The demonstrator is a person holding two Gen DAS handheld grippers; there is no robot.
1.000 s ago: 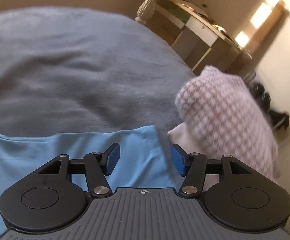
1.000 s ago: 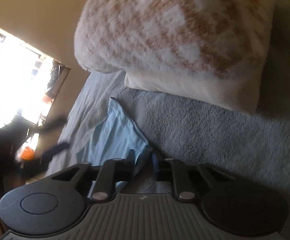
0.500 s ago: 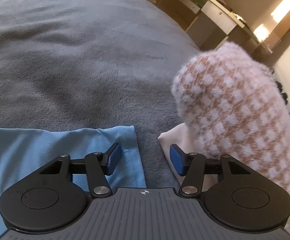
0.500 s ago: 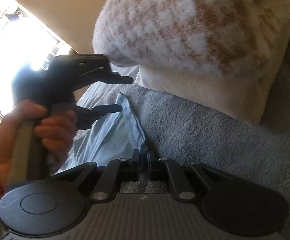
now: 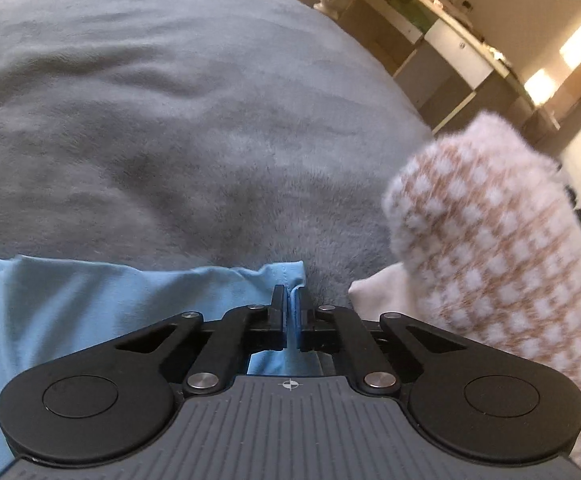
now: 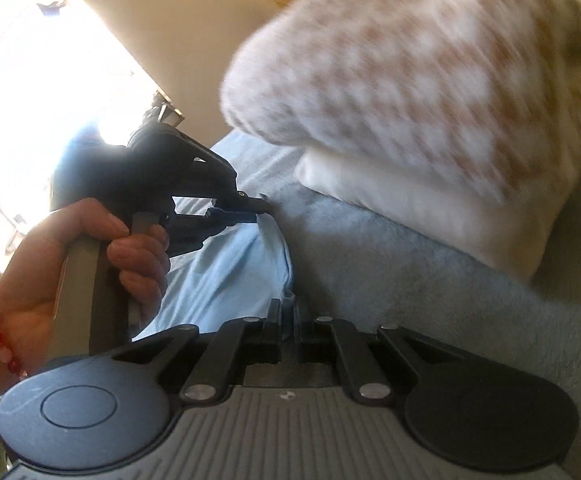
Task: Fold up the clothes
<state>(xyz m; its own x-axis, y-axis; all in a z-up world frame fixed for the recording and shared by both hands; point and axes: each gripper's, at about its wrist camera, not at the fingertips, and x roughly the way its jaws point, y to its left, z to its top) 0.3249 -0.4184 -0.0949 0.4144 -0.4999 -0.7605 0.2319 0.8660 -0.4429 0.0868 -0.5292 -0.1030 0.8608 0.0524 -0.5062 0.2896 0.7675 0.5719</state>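
Cloth-pinching was in hand: left hand-held gripper (image 5: pixel 290 300) and right hand-held gripper (image 6: pixel 288 316) each nipped the blue garment (image 5: pixel 110 304) on the bed (image 5: pixel 170 120), beside folded sweaters (image 5: pixel 490 248). Next, probably, carrying that edge across evenly.

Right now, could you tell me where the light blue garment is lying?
The light blue garment lies on the grey blanket, lower left in the left wrist view, its edge pinched by both grippers, left and right, beside the checked knit sweater.
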